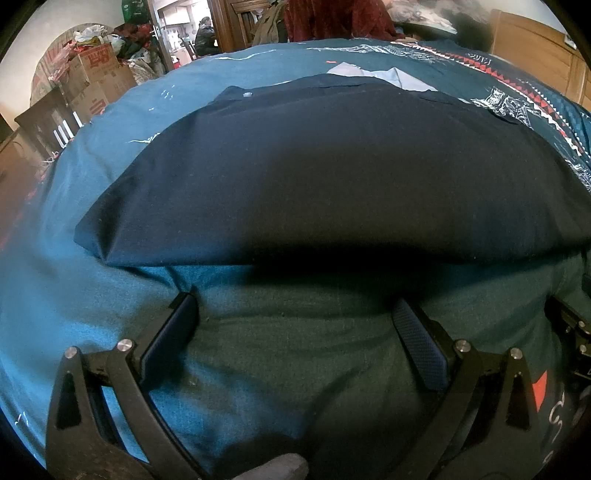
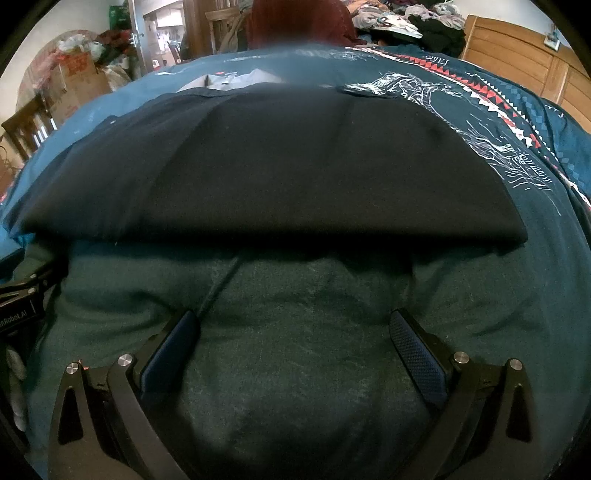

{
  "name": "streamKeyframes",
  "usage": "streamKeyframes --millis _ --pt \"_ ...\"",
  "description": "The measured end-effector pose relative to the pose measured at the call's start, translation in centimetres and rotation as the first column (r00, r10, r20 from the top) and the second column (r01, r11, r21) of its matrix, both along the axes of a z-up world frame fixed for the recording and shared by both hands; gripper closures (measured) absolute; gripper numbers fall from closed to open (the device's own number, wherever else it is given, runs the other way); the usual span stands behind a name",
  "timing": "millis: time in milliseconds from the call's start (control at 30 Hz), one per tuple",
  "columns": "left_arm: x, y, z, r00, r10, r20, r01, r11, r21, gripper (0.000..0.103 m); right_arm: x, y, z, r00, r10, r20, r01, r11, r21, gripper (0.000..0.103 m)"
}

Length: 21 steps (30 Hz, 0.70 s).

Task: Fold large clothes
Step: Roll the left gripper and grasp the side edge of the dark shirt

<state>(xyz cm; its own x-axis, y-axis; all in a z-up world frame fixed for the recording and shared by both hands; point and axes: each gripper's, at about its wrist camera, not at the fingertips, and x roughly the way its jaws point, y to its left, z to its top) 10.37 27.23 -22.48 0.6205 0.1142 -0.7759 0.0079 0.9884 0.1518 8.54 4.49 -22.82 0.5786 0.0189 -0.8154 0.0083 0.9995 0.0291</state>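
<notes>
A dark navy garment (image 1: 332, 170) lies flat and folded on a teal bedspread (image 1: 55, 258), with a pale grey-blue collar part (image 1: 388, 75) showing at its far end. Its near folded edge runs across both views, and the garment (image 2: 280, 166) fills the middle of the right wrist view. My left gripper (image 1: 295, 314) is open just short of that near edge, over bare bedspread, with nothing between its fingers. My right gripper (image 2: 295, 328) is also open and empty, just in front of the same edge, further right. The other gripper's body (image 2: 18, 306) shows at the left.
The bedspread (image 2: 535, 277) carries a white and red printed pattern (image 2: 491, 107) on the right. Cardboard boxes and bags (image 1: 96, 70) are piled at the far left. A wooden headboard (image 2: 517, 48) and heaped clothes (image 2: 417, 18) lie beyond. A person sits in the far doorway (image 1: 205, 33).
</notes>
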Motion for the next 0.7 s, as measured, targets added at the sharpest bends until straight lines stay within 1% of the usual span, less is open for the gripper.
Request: streamKeyframes --millis 267,333,400,433,467,500,533,567,600,633,667,700 --pt "0.0 0.0 0.2 1.000 -0.003 -0.009 0.003 1.000 -0.012 0.000 0.0 0.0 0.0 1.000 0.001 0.001 -0.001 1.000 0.002 0.000" --pt "-0.4 0.6 0.9 1.000 -0.003 -0.015 0.002 0.998 -0.064 0.000 0.0 -0.1 0.1 1.000 0.006 0.001 -0.006 1.000 0.005 0.000" --pt "-1.2 1.9 2.0 1.000 0.008 -0.008 -0.009 0.986 -0.169 0.001 -0.1 -0.1 0.1 1.000 0.015 0.002 -0.015 1.000 0.007 0.000" --pt "-1.7 2.9 2.7 1.000 0.020 -0.001 -0.019 0.974 -0.227 0.004 0.0 -0.1 0.1 1.000 0.018 0.002 -0.018 1.000 0.006 0.000" --pt "-2.2 4.2 3.5 0.999 0.037 0.005 -0.034 0.954 -0.299 0.013 0.0 -0.1 0.1 1.000 0.020 0.002 -0.020 1.000 0.005 0.000" --pt "-2.6 5.7 4.2 0.998 0.058 0.013 -0.049 0.925 -0.377 0.020 0.1 -0.1 0.2 1.000 0.021 0.003 -0.021 1.000 0.004 0.000" --pt "-2.9 7.2 4.7 0.996 0.084 0.023 -0.065 0.893 -0.445 0.022 0.1 -0.1 0.2 1.000 0.021 0.005 -0.021 1.000 0.004 0.000" --pt "-3.1 9.2 5.3 0.992 0.120 0.035 -0.083 0.845 -0.529 0.024 0.1 -0.1 0.1 1.000 0.021 0.006 -0.021 1.000 0.004 0.000" --pt "-3.1 10.9 5.5 0.988 0.148 0.041 -0.096 0.802 -0.590 0.024 0.1 -0.1 0.1 1.000 0.020 0.008 -0.020 1.000 0.004 0.000" --pt "-3.0 12.8 5.4 0.984 0.174 0.035 -0.108 0.742 -0.662 0.024 0.0 -0.1 0.1 1.000 0.020 0.008 -0.020 1.000 0.004 0.000" --pt "-2.6 14.2 5.0 0.982 0.187 0.020 -0.116 0.687 -0.717 0.029 0.1 -0.1 0.1 1.000 0.020 0.010 -0.020 1.000 0.004 0.000" --pt "-2.1 15.9 4.2 0.980 0.198 -0.005 -0.128 0.610 -0.782 0.040 0.1 -0.1 0.1 1.000 0.020 0.011 -0.021 1.000 0.005 0.000"
